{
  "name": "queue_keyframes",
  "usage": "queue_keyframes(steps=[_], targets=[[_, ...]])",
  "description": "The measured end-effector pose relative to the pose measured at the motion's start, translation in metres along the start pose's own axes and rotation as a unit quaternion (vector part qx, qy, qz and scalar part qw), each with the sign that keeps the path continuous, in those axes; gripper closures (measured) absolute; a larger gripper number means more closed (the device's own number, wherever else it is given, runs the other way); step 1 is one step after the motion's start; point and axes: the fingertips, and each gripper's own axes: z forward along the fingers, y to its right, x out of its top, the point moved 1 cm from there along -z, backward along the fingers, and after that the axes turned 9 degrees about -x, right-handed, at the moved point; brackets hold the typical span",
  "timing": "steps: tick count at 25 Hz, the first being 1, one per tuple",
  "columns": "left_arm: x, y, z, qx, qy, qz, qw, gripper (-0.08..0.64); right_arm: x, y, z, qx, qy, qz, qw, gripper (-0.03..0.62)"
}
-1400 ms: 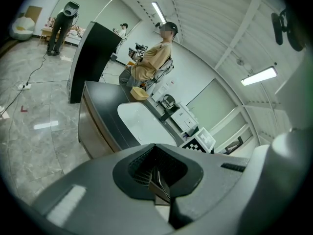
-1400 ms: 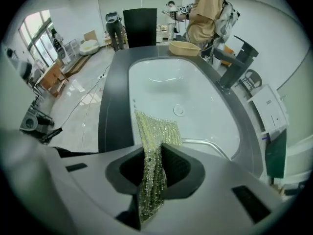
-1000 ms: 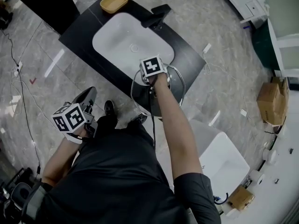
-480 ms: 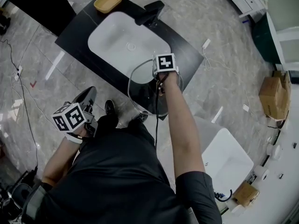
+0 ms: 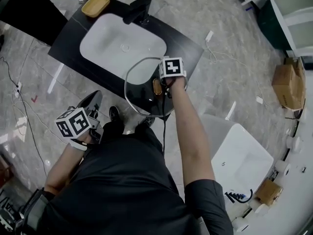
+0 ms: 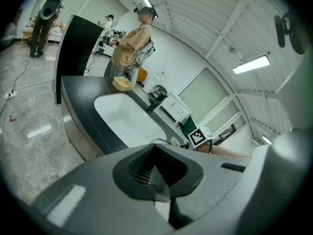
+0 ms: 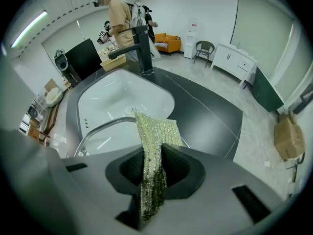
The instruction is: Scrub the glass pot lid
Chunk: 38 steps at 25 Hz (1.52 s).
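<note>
The glass pot lid [image 5: 142, 94] lies flat on the black counter [image 5: 188, 50], beside the near right corner of the white sink [image 5: 115, 43]. My right gripper [image 5: 164, 84] hovers over the lid's right side, shut on a green-gold scrub cloth [image 5: 157, 86]. In the right gripper view the cloth [image 7: 154, 146] sticks out between the jaws, over the lid's metal rim [image 7: 105, 126]. My left gripper [image 5: 90, 106] is held low by the person's left leg, away from the counter. In its own view the left gripper [image 6: 159, 180] is shut with nothing in it.
A black faucet [image 5: 138, 9] and a yellow dish [image 5: 95, 4] stand at the far side of the sink. A white tub [image 5: 242, 165] sits on the floor at the right, with cardboard boxes [image 5: 286, 89] beyond. Another person [image 7: 117, 13] stands behind the counter.
My right gripper has slid with the cloth from the lid's far side toward its right side. The head view has shifted a little. The left gripper has stayed where it was.
</note>
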Motion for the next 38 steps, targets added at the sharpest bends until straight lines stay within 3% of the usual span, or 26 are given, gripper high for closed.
queue_keyframes(steps=[7, 11, 14, 17, 26, 32, 38], targets=[[-0.01, 0.017, 0.016, -0.011, -0.018, 0.01, 0.9997, 0.56, -0.018, 0.023, -0.003, 0.013, 0.068, -0.002, 0.998, 0.525], [-0.017, 0.026, 0.025, -0.017, -0.027, 0.013, 0.9994, 0.56, -0.031, 0.014, -0.013, 0.037, 0.123, -0.073, 0.989, 0.525], [-0.021, 0.036, 0.033, -0.024, -0.031, 0.018, 0.9991, 0.56, -0.046, 0.013, -0.018, 0.029, 0.151, -0.133, 0.979, 0.525], [-0.022, 0.045, 0.042, -0.029, -0.034, 0.024, 0.9987, 0.56, -0.062, 0.01, -0.016, 0.029, 0.174, -0.193, 0.965, 0.525], [-0.034, 0.065, 0.06, -0.026, -0.043, 0.029, 0.9983, 0.56, -0.107, -0.004, -0.031, 0.06, 0.203, -0.361, 0.908, 0.525], [-0.046, 0.082, 0.074, -0.027, -0.044, 0.029, 0.9982, 0.56, -0.149, -0.008, -0.043, 0.095, 0.208, -0.407, 0.884, 0.525], [-0.062, 0.096, 0.089, -0.029, -0.042, 0.027, 0.9984, 0.56, -0.188, -0.019, -0.05, 0.126, 0.211, -0.427, 0.87, 0.525]])
